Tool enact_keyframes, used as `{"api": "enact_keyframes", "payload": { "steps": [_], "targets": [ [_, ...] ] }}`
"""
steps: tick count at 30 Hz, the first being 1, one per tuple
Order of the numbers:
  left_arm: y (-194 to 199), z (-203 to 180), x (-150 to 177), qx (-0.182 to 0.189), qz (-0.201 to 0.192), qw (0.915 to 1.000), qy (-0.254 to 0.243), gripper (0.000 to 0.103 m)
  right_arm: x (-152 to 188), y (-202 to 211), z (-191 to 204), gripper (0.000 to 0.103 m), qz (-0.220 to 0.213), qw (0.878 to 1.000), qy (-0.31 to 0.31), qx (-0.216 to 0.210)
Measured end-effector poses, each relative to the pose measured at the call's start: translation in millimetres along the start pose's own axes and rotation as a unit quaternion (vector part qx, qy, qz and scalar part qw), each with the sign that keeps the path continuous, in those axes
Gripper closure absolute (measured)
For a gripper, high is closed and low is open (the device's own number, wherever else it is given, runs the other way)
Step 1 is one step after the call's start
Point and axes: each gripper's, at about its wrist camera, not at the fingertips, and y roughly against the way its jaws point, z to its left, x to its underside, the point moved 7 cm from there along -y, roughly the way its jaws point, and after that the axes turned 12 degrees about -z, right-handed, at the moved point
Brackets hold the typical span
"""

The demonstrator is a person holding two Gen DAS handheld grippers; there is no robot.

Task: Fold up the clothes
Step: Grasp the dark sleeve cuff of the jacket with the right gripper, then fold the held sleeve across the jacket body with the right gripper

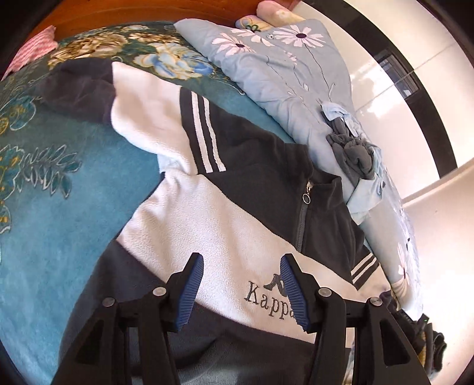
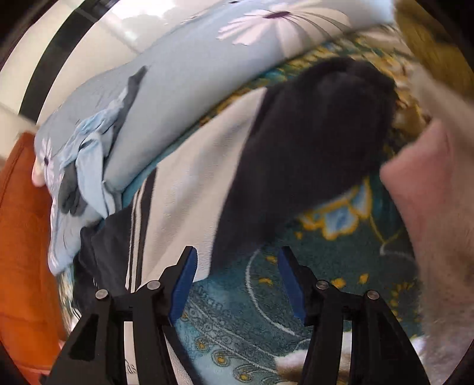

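A white and dark navy fleece pullover (image 1: 213, 219) with a "Kappa" logo, a zip collar and striped shoulders lies front up on the teal floral bedspread (image 1: 59, 207). One sleeve (image 1: 130, 109) with a dark cuff stretches away to the far left. My left gripper (image 1: 241, 291) is open and empty, hovering over the chest near the logo. In the right wrist view the sleeve (image 2: 213, 154) and its dark cuff (image 2: 311, 142) lie across the bedspread (image 2: 251, 311). My right gripper (image 2: 237, 284) is open and empty, just short of the sleeve. This view is blurred.
A folded light blue daisy-print quilt (image 1: 281, 74) lies along the far side, with a blue and grey bundle of clothes (image 1: 352, 154) on it. A wooden headboard (image 1: 118, 14) is beyond. An orange cushion (image 2: 20, 237) is at left. A pinkish blurred shape (image 2: 429, 192) fills the right.
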Motion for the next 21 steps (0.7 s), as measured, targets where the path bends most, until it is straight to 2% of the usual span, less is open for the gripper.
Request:
{"api": "enact_keyframes", "payload": {
  "steps": [5,9,10,11,13,15,17,19,21],
  "targets": [
    [12.5,10.6,-7.4,-0.009,-0.021,0.9997,0.011,0.045,-18.9,-4.8,-6.6,0.045,-0.068,0.996,-0.061,0.02],
    [13.7,13.1,-6.4,-0.003,-0.016,0.9998,0.012,0.045,-31.5,-9.4,-12.0,0.045,-0.105,0.988,-0.104,0.046],
    [14.2,13.4,-6.1,-0.004,-0.016,0.9998,0.008,0.045,-33.9,-9.4,-11.5,0.048,-0.111,0.986,-0.11,0.05],
    [14.6,14.4,-6.2,-0.005,-0.017,0.9998,0.006,0.045,-36.3,-9.3,-11.0,0.064,-0.117,0.985,-0.116,0.055],
    [15.8,18.2,-7.2,-0.004,-0.017,0.9998,0.011,0.045,-40.2,-9.0,-9.8,0.085,-0.117,0.983,-0.124,0.062],
    [17.8,22.6,-8.9,-0.002,-0.021,0.9996,0.019,0.045,-47.2,-1.8,-3.4,0.09,-0.129,0.982,-0.124,0.052],
    [19.9,26.7,-10.5,-0.005,-0.025,0.9995,0.021,0.045,-58.1,13.6,19.0,0.091,-0.157,0.983,-0.079,0.046],
    [21.4,30.5,-11.6,-0.008,-0.028,0.9993,0.023,0.045,-66.9,34.2,61.7,0.091,-0.193,0.98,0.014,0.038],
    [21.6,32.2,-12.0,-0.009,-0.028,0.9992,0.025,0.045,-59.3,57.1,125.5,0.091,-0.233,0.962,0.142,0.011]
  ]
}}
